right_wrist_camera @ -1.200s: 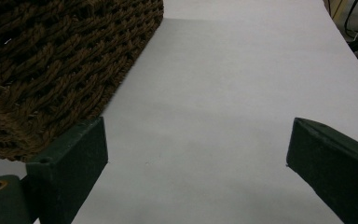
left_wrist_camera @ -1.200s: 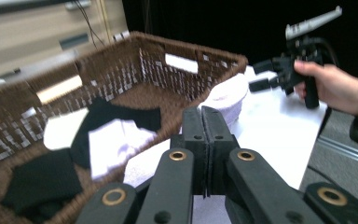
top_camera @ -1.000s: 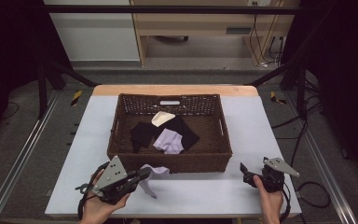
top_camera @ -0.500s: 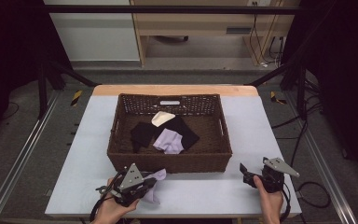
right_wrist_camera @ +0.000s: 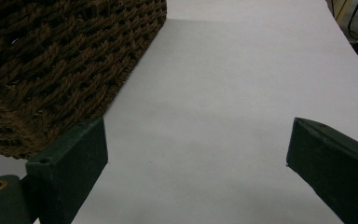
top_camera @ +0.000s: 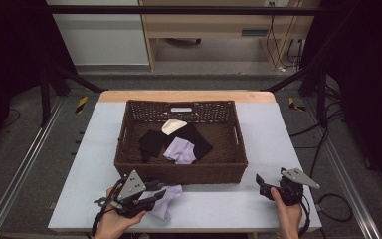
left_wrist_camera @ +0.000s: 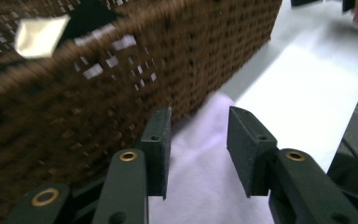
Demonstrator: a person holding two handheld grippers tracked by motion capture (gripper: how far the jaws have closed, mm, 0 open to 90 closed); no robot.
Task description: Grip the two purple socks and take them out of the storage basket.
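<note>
Lower left of the high view: left hand-held gripper [top_camera: 155, 196] lying low over a soft lavender cloth [top_camera: 167, 204], crumpled on the matte white table [top_camera: 219, 204] just before the front wall of the woven brown wicker basket [top_camera: 179, 174]. In the left gripper view: flat black rectangular pads [left_wrist_camera: 161, 140] spread apart, cloth [left_wrist_camera: 200, 154] lying smooth between and beneath them, not pinched; basket weave [left_wrist_camera: 98, 70] close at the left. Lower right of the high view: right hand-held gripper [top_camera: 262, 185] held over bare table, jaws spread wide, nothing between. Inside the rectangular basket: black cloth [top_camera: 154, 142], second lavender cloth [top_camera: 181, 150], cream piece [top_camera: 173, 126].
</note>
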